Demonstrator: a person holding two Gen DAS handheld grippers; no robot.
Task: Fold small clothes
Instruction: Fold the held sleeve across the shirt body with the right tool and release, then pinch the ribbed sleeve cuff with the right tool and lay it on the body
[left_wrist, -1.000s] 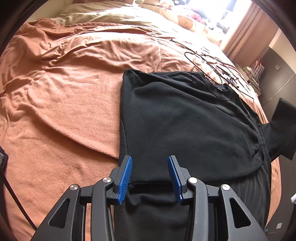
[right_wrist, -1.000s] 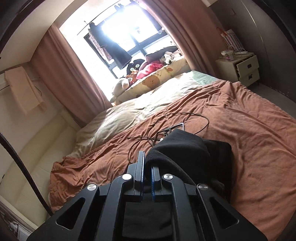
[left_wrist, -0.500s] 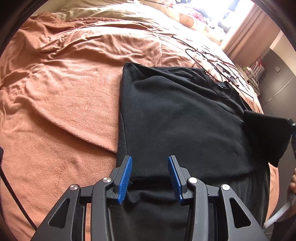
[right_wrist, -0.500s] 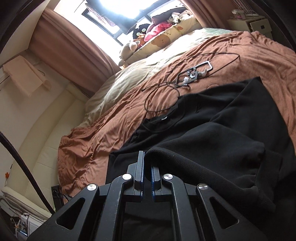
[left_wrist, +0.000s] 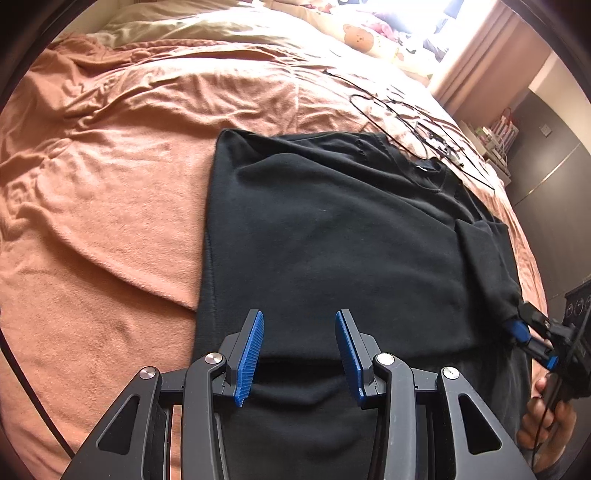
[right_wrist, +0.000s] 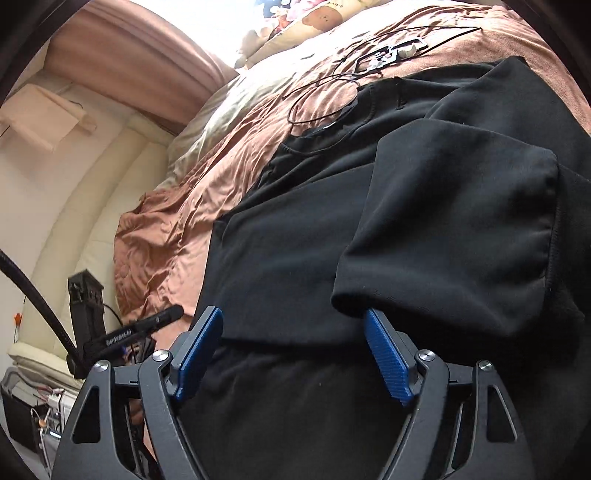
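Observation:
A black T-shirt lies flat on the orange bedspread, its left side folded in. My left gripper is open and empty, hovering over the shirt's lower part. My right gripper is open over the same shirt. The right sleeve lies folded inward on the shirt body, its cuff edge resting against my right gripper's right finger. The right gripper also shows at the right edge of the left wrist view, next to the sleeve.
A black cable loop with a small device lies on the bed just beyond the collar. Pillows and soft toys sit at the bed's head. A bedside cabinet stands at the far right. The left gripper's body shows at left.
My right gripper carried the sleeve inward over the shirt, lowered it onto the body and opened, letting it go. My left gripper stayed open and nearly still.

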